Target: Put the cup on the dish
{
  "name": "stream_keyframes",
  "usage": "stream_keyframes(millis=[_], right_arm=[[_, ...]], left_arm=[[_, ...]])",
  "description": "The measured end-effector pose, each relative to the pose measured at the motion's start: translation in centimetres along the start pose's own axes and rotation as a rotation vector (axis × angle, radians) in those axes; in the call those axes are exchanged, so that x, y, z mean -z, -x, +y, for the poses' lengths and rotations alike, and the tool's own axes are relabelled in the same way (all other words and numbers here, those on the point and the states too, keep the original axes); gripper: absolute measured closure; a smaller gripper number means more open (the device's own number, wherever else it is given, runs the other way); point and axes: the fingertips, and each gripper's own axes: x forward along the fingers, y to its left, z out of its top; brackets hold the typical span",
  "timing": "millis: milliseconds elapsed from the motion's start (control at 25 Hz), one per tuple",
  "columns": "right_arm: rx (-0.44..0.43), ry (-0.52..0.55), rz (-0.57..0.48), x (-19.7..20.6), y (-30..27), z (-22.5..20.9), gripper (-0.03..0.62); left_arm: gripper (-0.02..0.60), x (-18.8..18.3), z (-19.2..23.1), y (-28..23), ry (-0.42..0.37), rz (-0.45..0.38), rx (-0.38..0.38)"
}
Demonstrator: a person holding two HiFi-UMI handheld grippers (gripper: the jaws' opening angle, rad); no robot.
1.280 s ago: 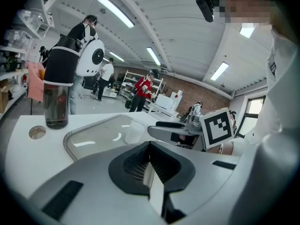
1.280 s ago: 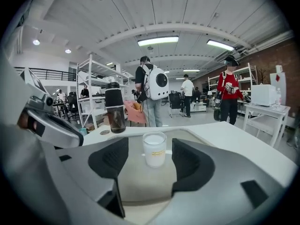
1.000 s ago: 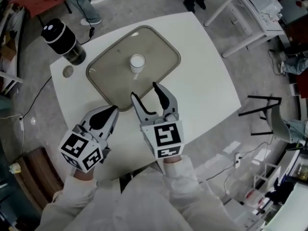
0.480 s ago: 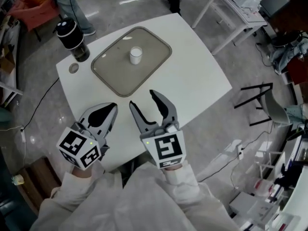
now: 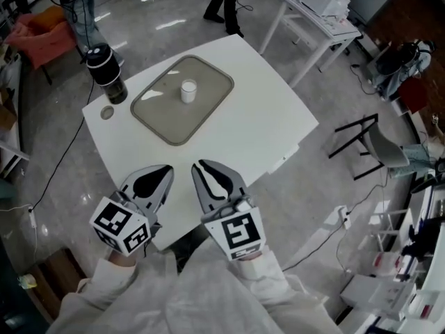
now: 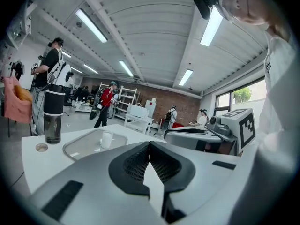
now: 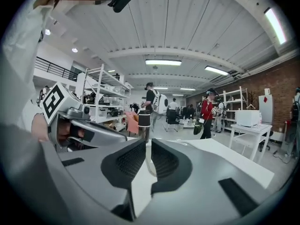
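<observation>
The small white cup [image 5: 188, 91] looks light and stiff (maybe slippery); pinch its side gently. It stands on the dish [image 5: 160, 117]. Left tongs [image 5: 163, 172] are pressed together. Right tongs [image 5: 208, 169] are closing, a thin gap left, both empty.

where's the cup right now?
Head view: the white cup stands on the dish at the far side of the table, right of the dark bottle.

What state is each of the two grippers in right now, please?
Left grey two-jaw gripper: shut, jaws touching, holding nothing.
Right grey two-jaw gripper: jaws closing, a narrow gap left, nothing between them.
</observation>
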Motion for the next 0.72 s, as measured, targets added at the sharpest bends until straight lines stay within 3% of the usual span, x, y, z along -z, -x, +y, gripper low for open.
stream_keyframes(millis=[440,720], right_arm=[[-0.134,0.058,0.058,0.0,0.6,3.5,0.582],[-0.165,0.063,0.088,0.5,1.2,3.0,0.582]], left_arm=[[0.574,1.3,-2.3,0.3,0.012,0.043,0.028],[0.574,1.1,-2.5,0.0,0.015,0.057,-0.01]])
